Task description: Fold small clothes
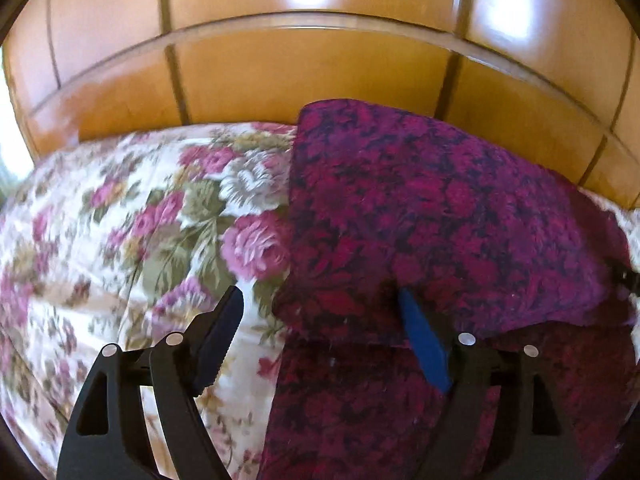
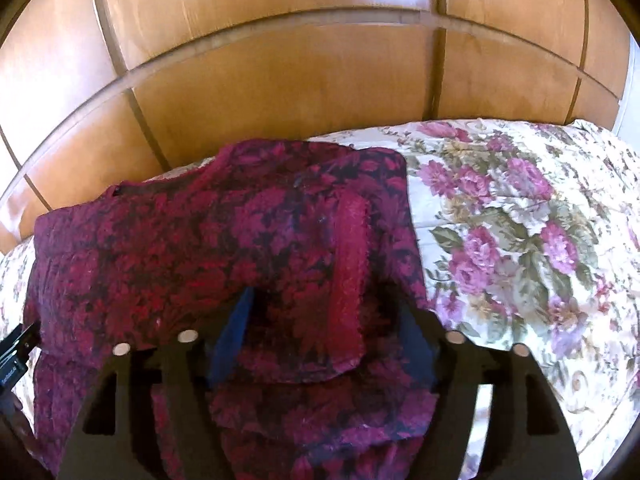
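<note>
L gripper [image 1: 320,312] & R gripper [image 2: 324,320] open over sweater [image 2: 200,248].

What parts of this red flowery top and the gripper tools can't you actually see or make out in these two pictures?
- Garment, right wrist view: lower part hidden behind the right gripper and cut by the bottom edge.
- Garment, left wrist view: its right side runs past the picture edge; pattern blurred.
- Left gripper: right fingertip sunk in fabric, so any grip is unclear.
- Right gripper: a cloth fold lies between the fingers; pinched or not, unclear.
- Bedspread: blurred.
</note>
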Demonstrator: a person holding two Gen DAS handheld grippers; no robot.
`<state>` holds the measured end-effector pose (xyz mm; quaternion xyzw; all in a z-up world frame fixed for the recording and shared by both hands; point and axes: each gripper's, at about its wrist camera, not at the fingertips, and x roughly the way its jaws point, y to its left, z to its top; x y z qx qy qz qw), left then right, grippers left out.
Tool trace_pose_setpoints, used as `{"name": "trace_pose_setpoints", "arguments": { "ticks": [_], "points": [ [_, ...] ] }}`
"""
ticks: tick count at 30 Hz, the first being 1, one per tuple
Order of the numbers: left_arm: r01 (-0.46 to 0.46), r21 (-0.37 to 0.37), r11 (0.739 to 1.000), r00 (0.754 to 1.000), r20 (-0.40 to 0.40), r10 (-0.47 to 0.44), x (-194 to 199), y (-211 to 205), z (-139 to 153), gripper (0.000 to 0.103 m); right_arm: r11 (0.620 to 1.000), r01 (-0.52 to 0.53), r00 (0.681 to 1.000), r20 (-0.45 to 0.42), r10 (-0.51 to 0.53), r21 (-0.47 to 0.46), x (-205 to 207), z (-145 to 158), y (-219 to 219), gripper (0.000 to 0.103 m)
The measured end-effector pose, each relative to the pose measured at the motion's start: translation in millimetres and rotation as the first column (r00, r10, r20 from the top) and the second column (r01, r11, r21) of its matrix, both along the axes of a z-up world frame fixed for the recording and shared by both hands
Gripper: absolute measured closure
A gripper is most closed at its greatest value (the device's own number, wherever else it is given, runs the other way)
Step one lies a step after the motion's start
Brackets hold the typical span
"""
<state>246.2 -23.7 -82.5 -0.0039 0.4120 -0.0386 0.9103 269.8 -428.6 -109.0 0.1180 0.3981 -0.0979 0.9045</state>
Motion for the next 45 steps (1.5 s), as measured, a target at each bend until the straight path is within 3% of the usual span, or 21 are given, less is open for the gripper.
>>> {"name": "trace_pose_setpoints", "arguments": {
  "ticks": [2, 4, 9, 13, 15, 17, 19, 24, 25, 26, 28, 30, 34, 36, 39, 45],
  "points": [
    [0.006, -0.015, 1.0, 1.0, 0.027, -0.006, -12.3, 7.1, 6.9, 0.024, 0.999, -0.031, 1.0, 0.002, 0.031, 0.027, -15.0, 2.9, -4.2, 0.015],
    [0.018, 0.008, 1.0, 0.999, 0.043, -0.018, -30.0, 14.2, 11.7, 0.024, 0.998, -0.056, 0.998, -0.014, 0.057, 0.038, -31.8, 0.5, -8.1, 0.013],
    [0.09, -0.044, 0.995, 0.996, 0.028, -0.089, -79.0, 45.2, 12.2, 0.024, 0.986, -0.129, 0.985, -0.1, 0.14, 0.102, -92.8, -18.0, -18.5, 0.013],
    [0.161, -0.143, 0.977, 0.986, -0.025, -0.166, -124.1, 72.5, 6.8, 0.025, 0.96, -0.188, 0.968, -0.127, 0.217, 0.209, -149.0, -27.2, -19.2, 0.014],
    [0.192, -0.214, 0.958, 0.976, -0.06, -0.209, -146.9, 85.2, 2.0, 0.032, 0.944, -0.219, 0.955, -0.143, 0.259, 0.247, -180.2, -30.5, -13.0, 0.019],
    [0.207, -0.231, 0.951, 0.967, -0.098, -0.235, -165.3, 91.4, -2.5, 0.044, 0.93, -0.243, 0.941, -0.165, 0.295, 0.275, -208.1, -34.3, -4.5, 0.03],
    [0.233, -0.252, 0.939, 0.952, -0.137, -0.273, -182.5, 97.6, -7.9, 0.053, 0.916, -0.281, 0.922, -0.186, 0.341, 0.287, -228.6, -35.5, 4.1, 0.034],
    [0.269, -0.392, 0.88, 0.904, -0.211, -0.371, -227.8, 109.7, -23.2, 0.053, 0.855, -0.39, 0.833, -0.264, 0.486, 0.343, -276.9, -40.7, 27.5, 0.053],
    [0.281, -0.387, 0.878, 0.901, -0.208, -0.38, -234.7, 108.6, -23.2, 0.06, 0.851, -0.394, 0.828, -0.268, 0.492, 0.348, -280.7, -41.7, 30.3, 0.062],
    [0.292, -0.38, 0.878, 0.898, -0.208, -0.388, -238.0, 107.3, -23.8, 0.074, 0.846, -0.383, 0.831, -0.262, 0.492, 0.372, -281.6, -42.0, 30.2, 0.07],
    [0.299, -0.381, 0.875, 0.898, -0.198, -0.393, -241.4, 106.4, -20.9, 0.083, 0.827, -0.378, 0.843, -0.216, 0.493, 0.416, -277.4, -34.5, 29.0, 0.081],
    [0.282, -0.439, 0.853, 0.906, -0.171, -0.387, -237.3, 110.8, -11.2, 0.085, 0.791, -0.403, 0.861, -0.103, 0.499, 0.46, -270.0, -12.9, 28.4, 0.082],
    [0.29, -0.549, 0.784, 0.924, -0.054, -0.379, -215.6, 117.6, 24.9, 0.086, 0.766, -0.418, 0.894, 0.07, 0.443, 0.488, -246.4, 22.1, 20.5, 0.083],
    [0.308, -0.56, 0.769, 0.927, -0.004, -0.374, -193.6, 112.9, 38.9, 0.086, 0.762, -0.381, 0.918, 0.122, 0.376, 0.524, -226.9, 27.9, 10.9, 0.083],
    [0.305, -0.576, 0.758, 0.934, 0.027, -0.356, -160.4, 102.0, 51.1, 0.086, 0.773, -0.303, 0.952, 0.132, 0.278, 0.558, -193.4, 25.1, -4.3, 0.083],
    [0.244, -0.533, 0.81, 0.948, -0.046, -0.315, -77.2, 63.5, 41.2, 0.086, 0.794, -0.164, 0.986, 0.064, 0.156, 0.585, -140.2, 3.8, -31.8, 0.083]
  ]
}}
